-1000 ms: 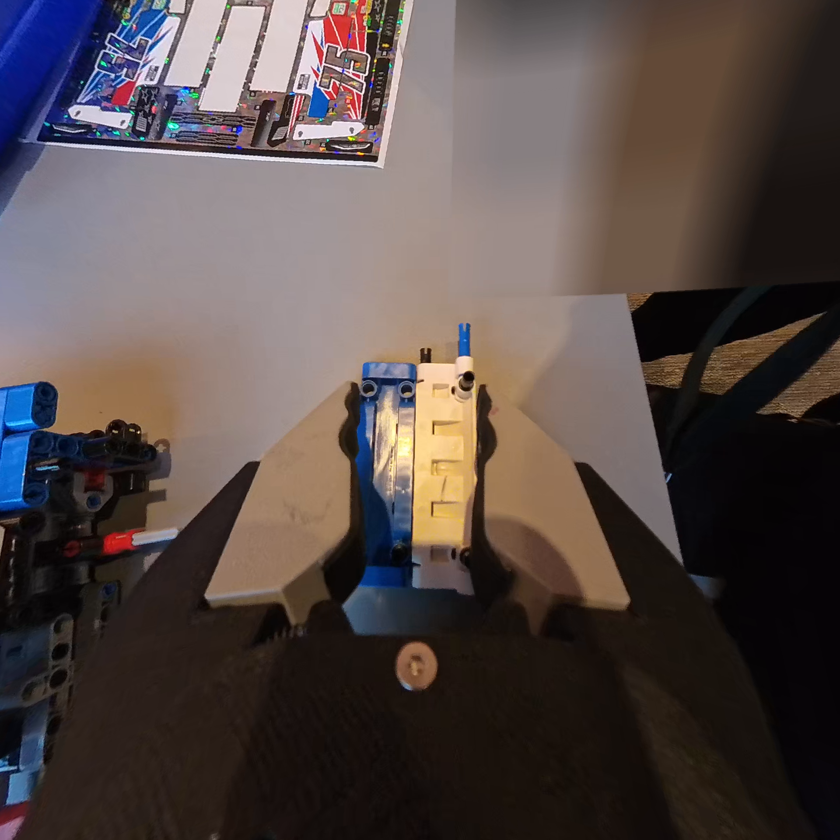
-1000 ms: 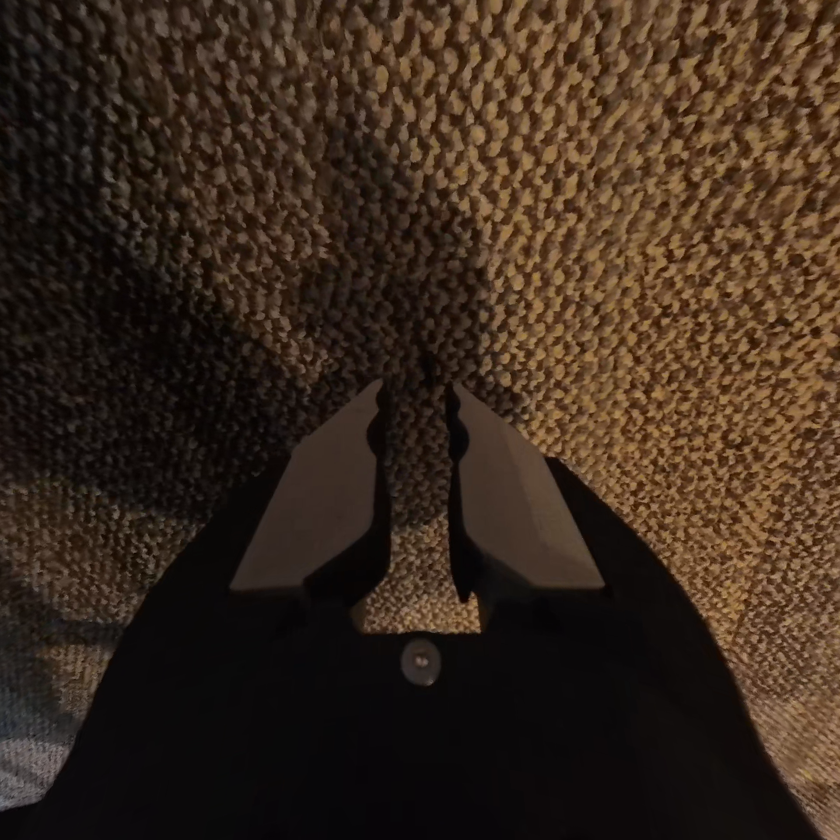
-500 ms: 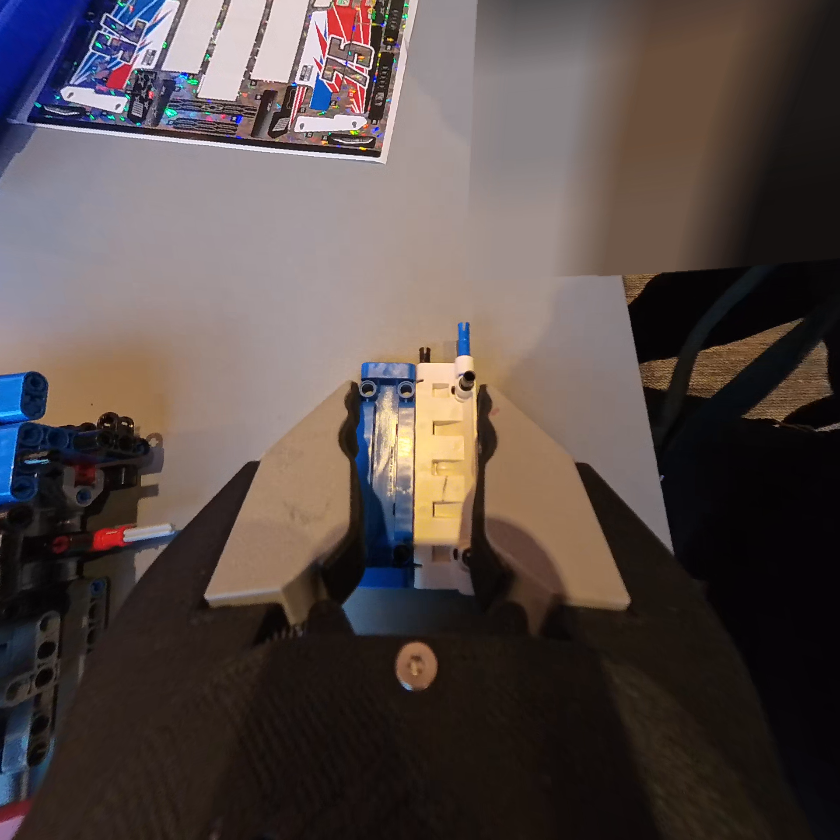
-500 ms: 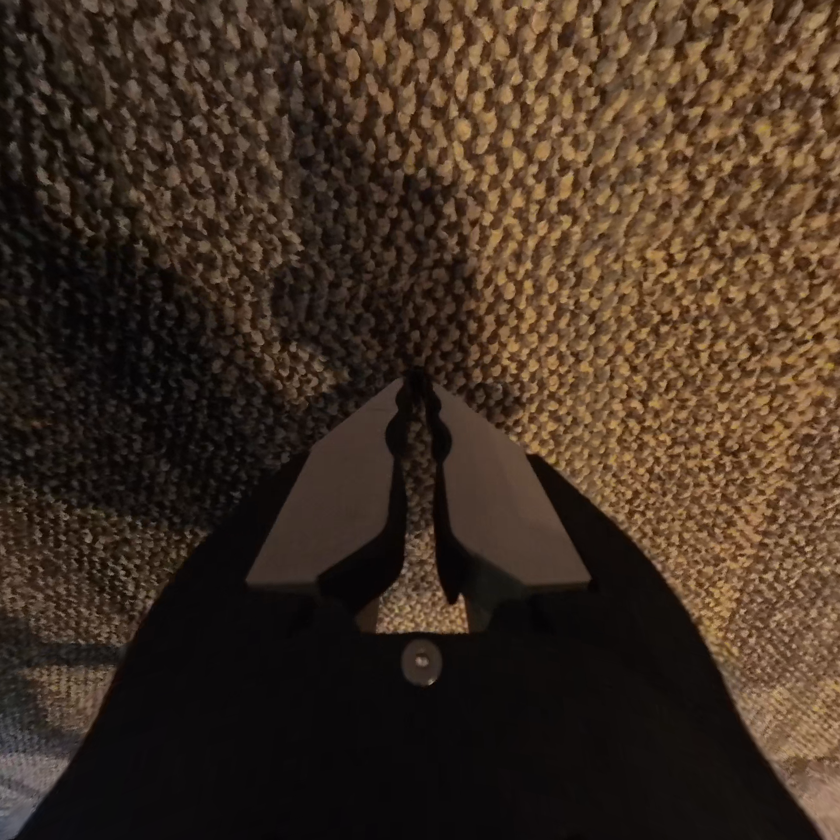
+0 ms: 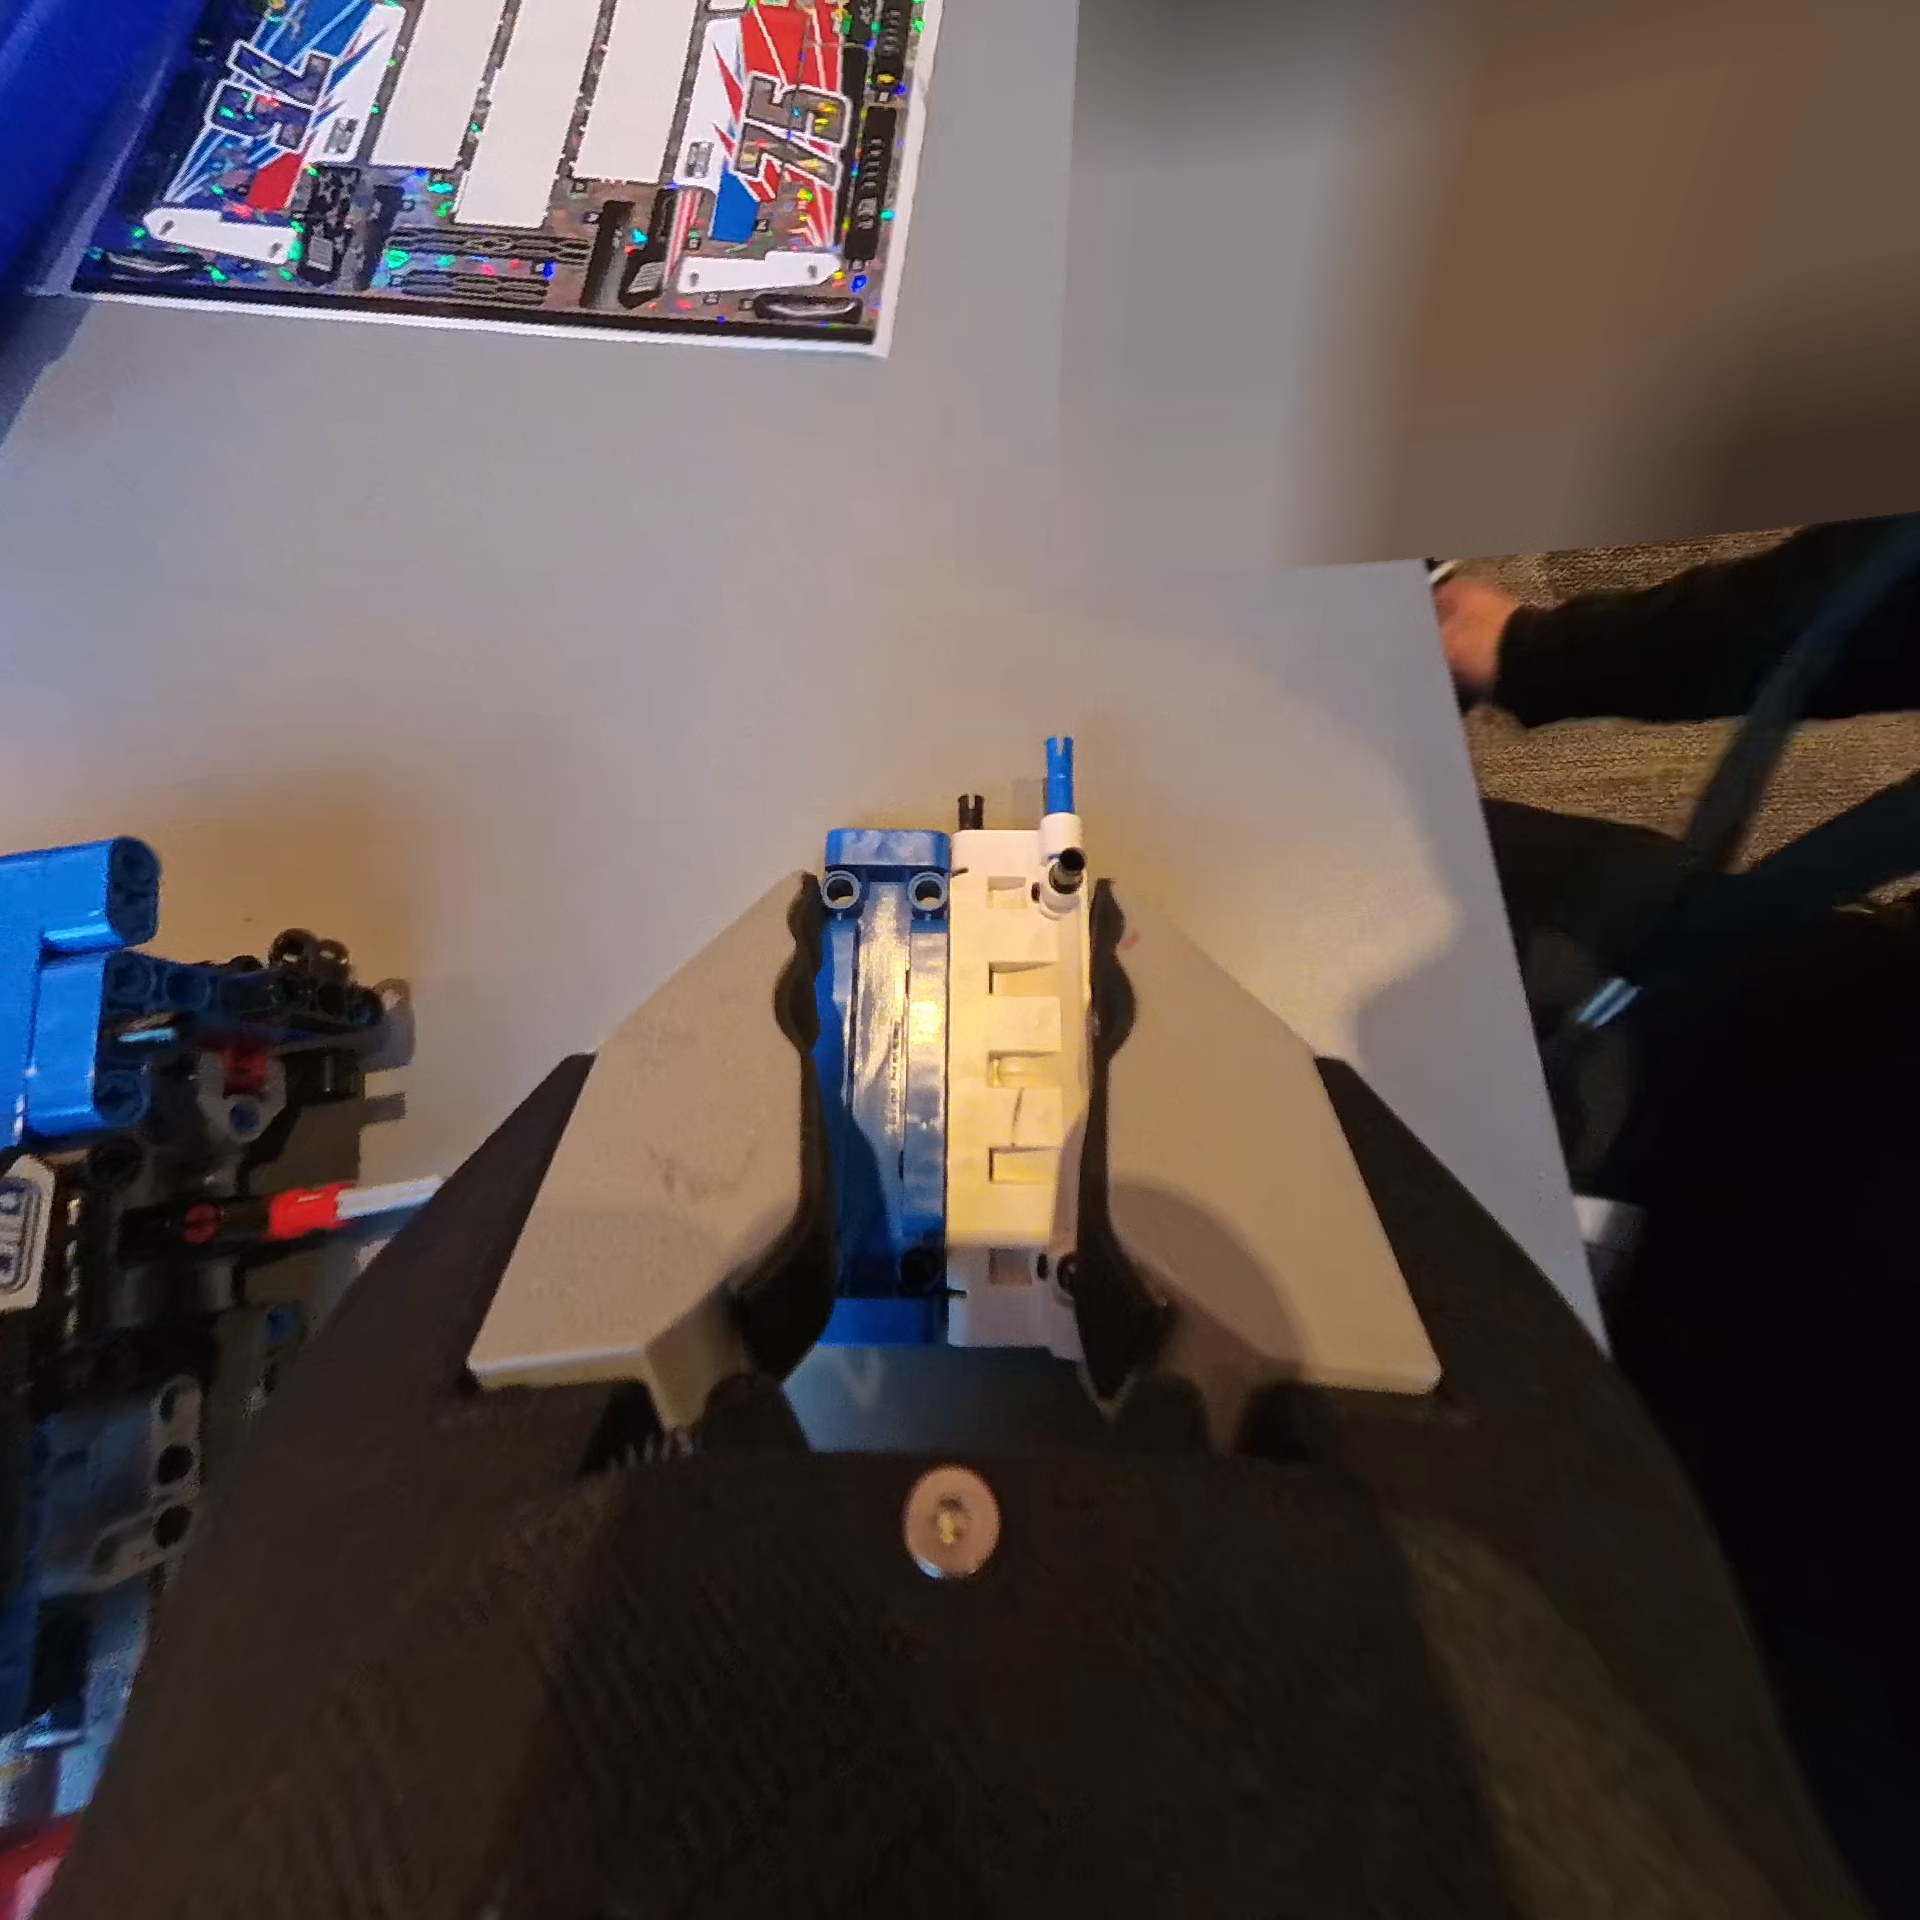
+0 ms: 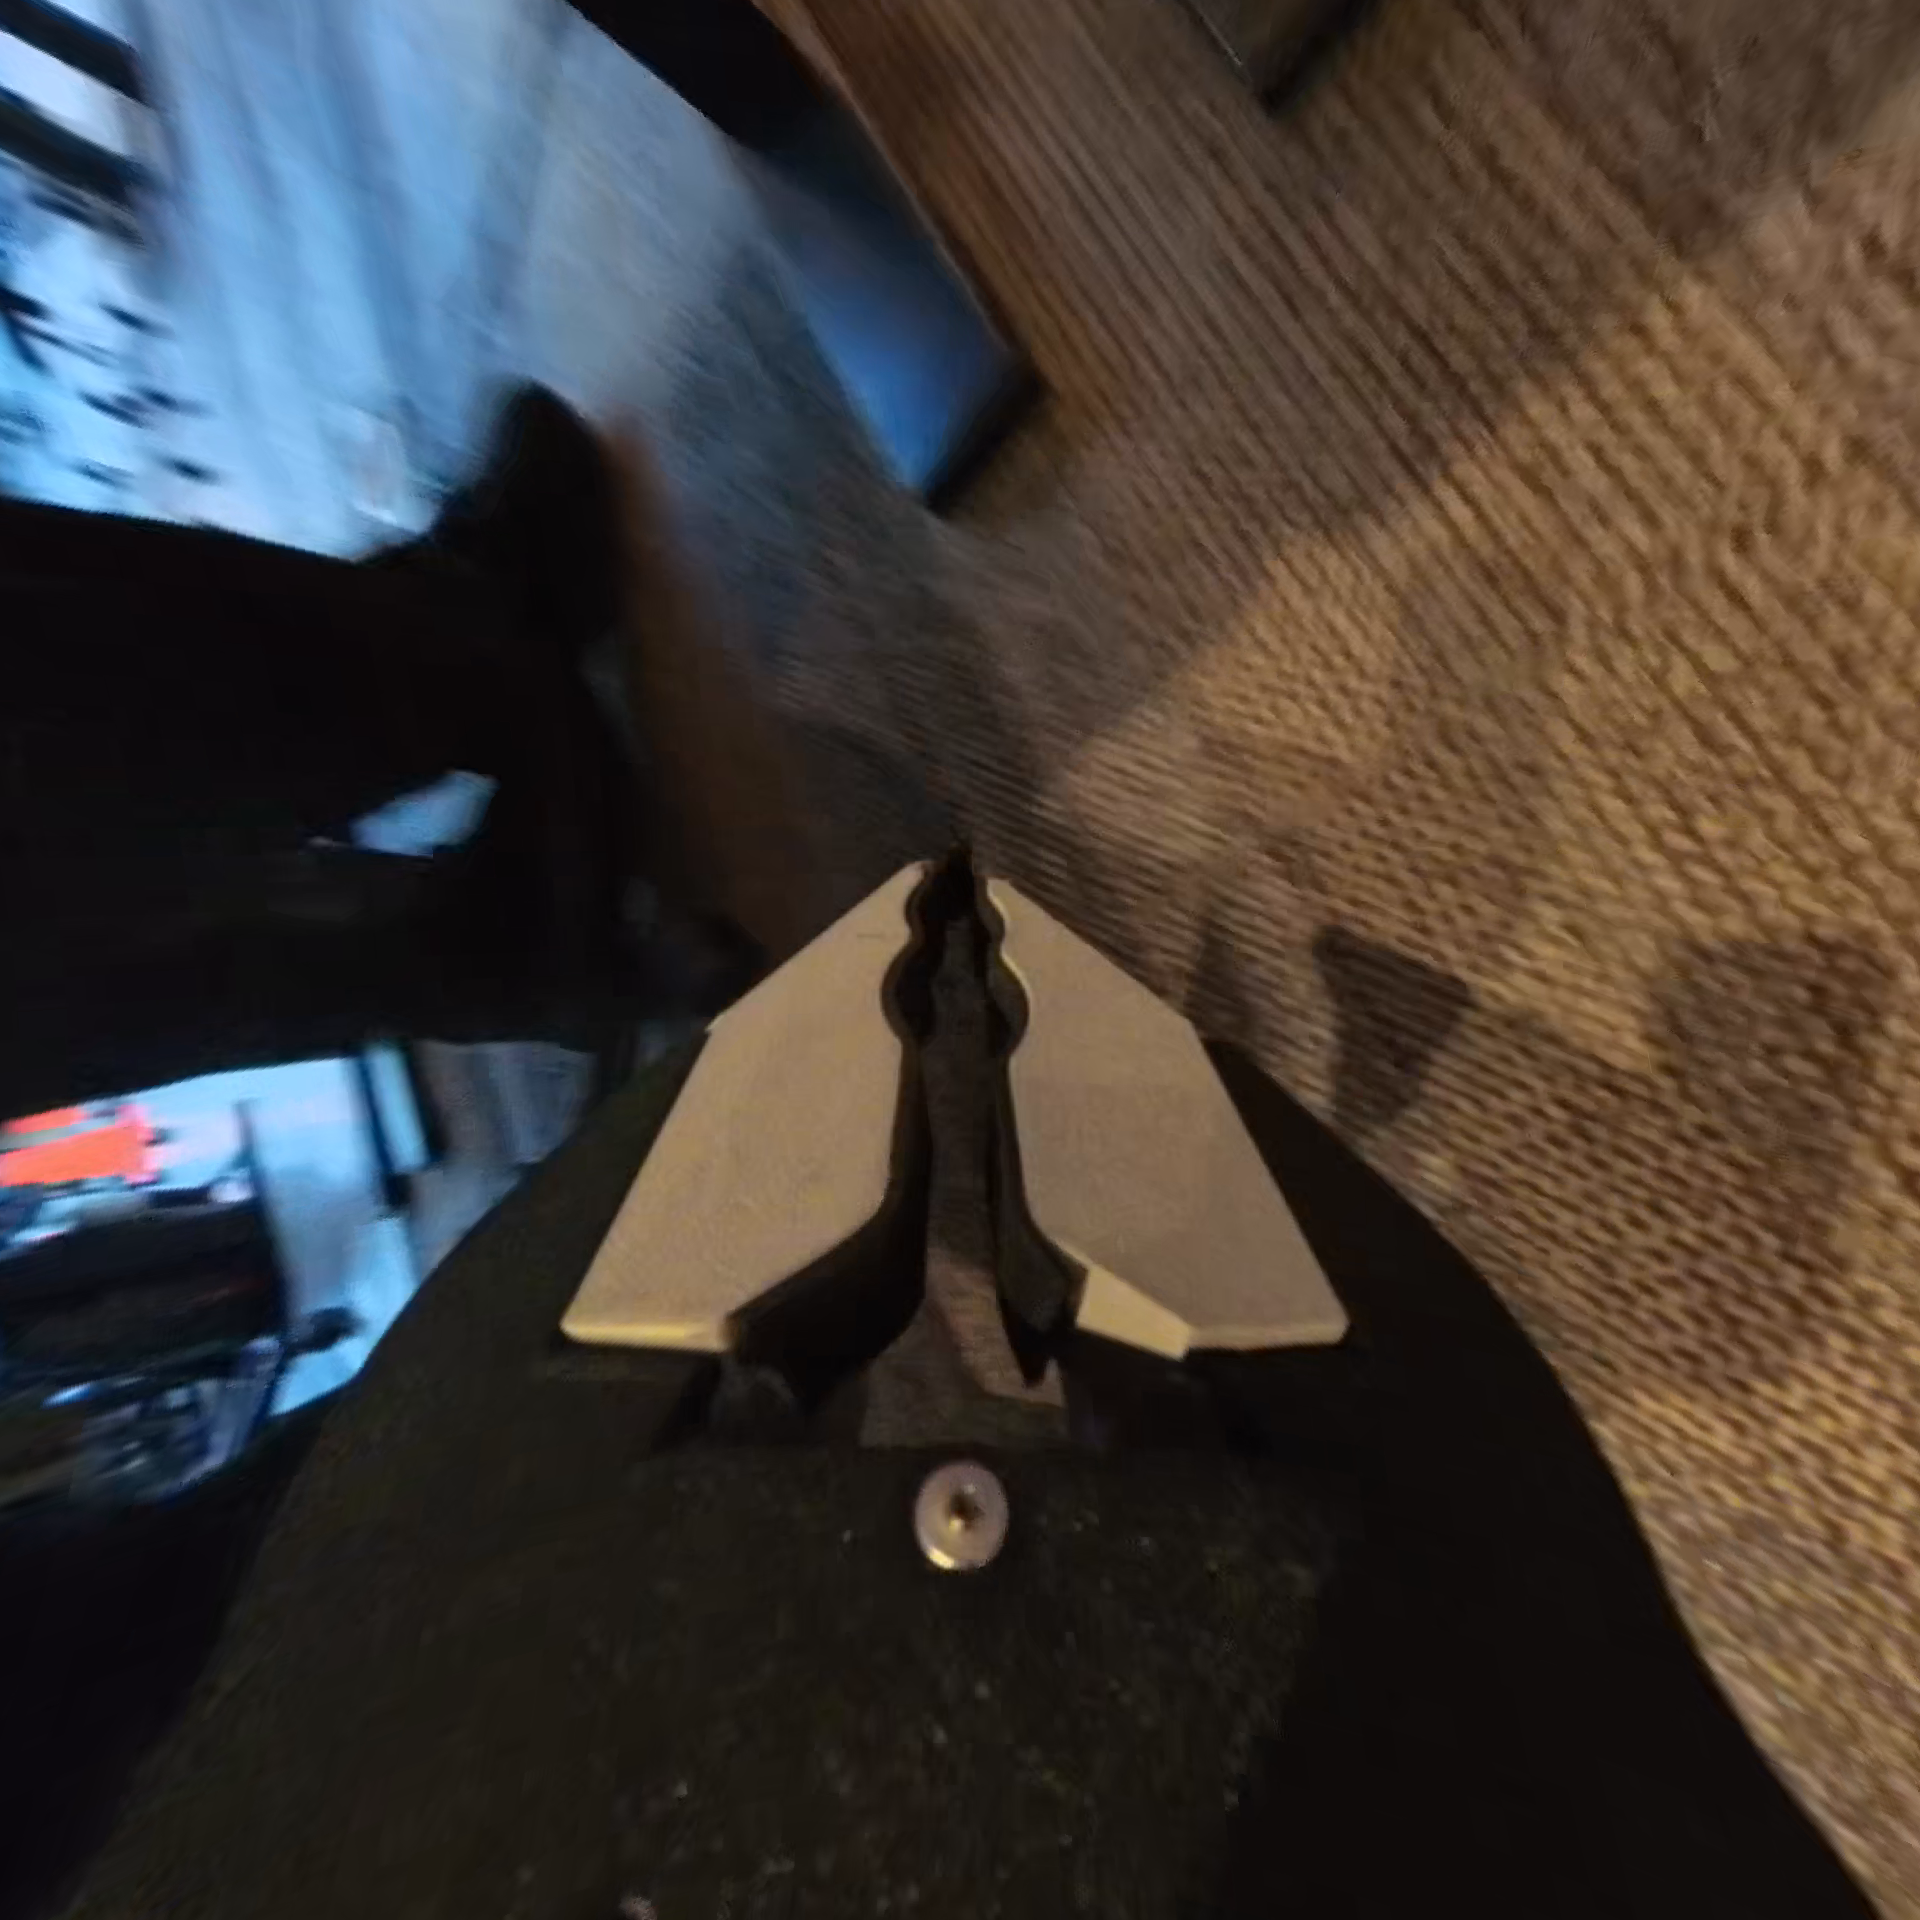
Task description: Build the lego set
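grey table (image 5: 623, 623), carpet (image 6: 1558, 727) (tan, warmly lit)

left claw (image 5: 951, 894): clamped, fingers level | right claw (image 6: 958, 873): tips pinched together, view blurred

Left wrist view: steeply down from above onto the grey table (image 5: 623, 644), close, along the left gripper (image 5: 951, 914), with the sticker sheet (image 5: 540, 156) at the far edge, a partly built lego model (image 5: 156, 1091) at left, carpet (image 5: 1621, 758) beyond the table's right edge. Right wrist view: low, tilted, motion-blurred, along the right gripper (image 6: 958, 883) over the same kind of carpet (image 6: 1507, 727). Shared: only carpet.
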{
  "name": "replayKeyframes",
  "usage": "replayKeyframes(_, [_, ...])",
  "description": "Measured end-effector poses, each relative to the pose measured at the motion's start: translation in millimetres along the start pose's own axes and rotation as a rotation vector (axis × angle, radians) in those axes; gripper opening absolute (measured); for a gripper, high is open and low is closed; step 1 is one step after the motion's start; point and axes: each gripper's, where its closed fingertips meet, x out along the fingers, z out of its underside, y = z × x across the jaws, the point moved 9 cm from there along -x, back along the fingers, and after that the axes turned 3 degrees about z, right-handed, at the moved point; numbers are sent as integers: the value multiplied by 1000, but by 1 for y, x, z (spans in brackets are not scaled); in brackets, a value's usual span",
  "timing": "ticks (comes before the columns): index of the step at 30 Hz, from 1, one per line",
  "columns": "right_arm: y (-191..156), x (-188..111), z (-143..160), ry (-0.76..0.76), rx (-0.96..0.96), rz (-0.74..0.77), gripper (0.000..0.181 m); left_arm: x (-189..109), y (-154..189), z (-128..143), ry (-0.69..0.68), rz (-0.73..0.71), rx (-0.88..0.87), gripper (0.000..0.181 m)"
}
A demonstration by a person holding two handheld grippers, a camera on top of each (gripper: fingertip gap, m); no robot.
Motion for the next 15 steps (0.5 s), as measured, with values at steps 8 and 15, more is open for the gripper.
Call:
replayKeyframes(8, [-230,-201,-101,279,-382,-314,3,-27,-4,4,165,4,70,66])
replayKeyframes(15, [-424,-233,-152,212,-733,-575,2,-64,0,30,185,-8,106,68])
